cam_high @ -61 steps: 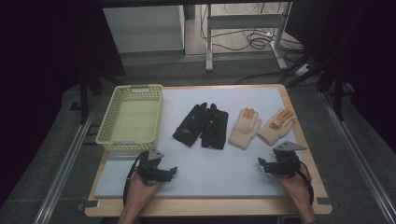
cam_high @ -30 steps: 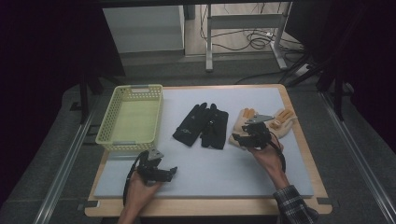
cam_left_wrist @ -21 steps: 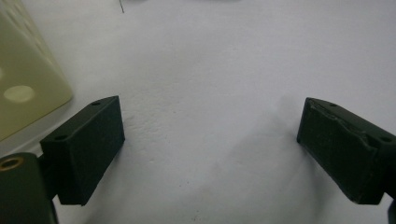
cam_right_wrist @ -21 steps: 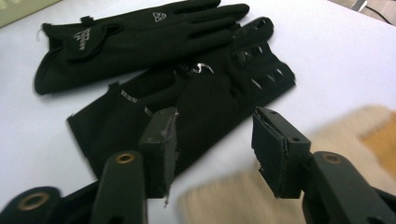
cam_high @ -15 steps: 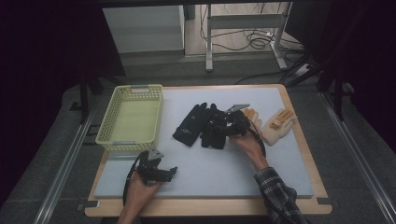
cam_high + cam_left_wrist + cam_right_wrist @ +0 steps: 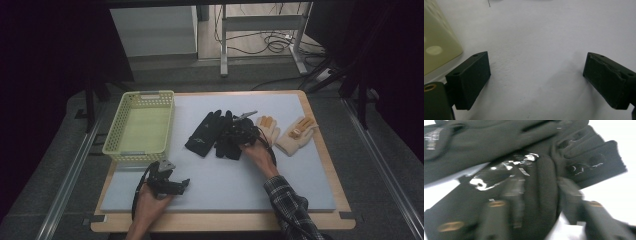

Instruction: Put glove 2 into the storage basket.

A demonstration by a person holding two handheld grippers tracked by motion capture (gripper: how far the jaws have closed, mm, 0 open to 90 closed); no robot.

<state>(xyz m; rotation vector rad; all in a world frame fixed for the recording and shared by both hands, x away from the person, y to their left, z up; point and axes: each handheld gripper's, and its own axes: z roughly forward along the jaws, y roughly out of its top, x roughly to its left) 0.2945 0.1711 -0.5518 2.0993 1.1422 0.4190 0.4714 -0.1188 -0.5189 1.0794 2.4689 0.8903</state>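
Closing over the nearer black glove, the right claw sits at the middle of the surface, with the person's right hand and plaid sleeve reaching in from the near right. In the right gripper view a fold of that black glove stands between the two blurred jaws, which have just been drawing together; the pads look pressed against the fabric. The second black glove lies just left of it, the two overlapping. Right of the claw lie two tan gloves, one partly hidden behind it. At the far left stands a pale yellow basket. The left claw rests near the near left edge, released, its jaws spread wide over bare white surface with nothing between them, the basket's corner just beside it.
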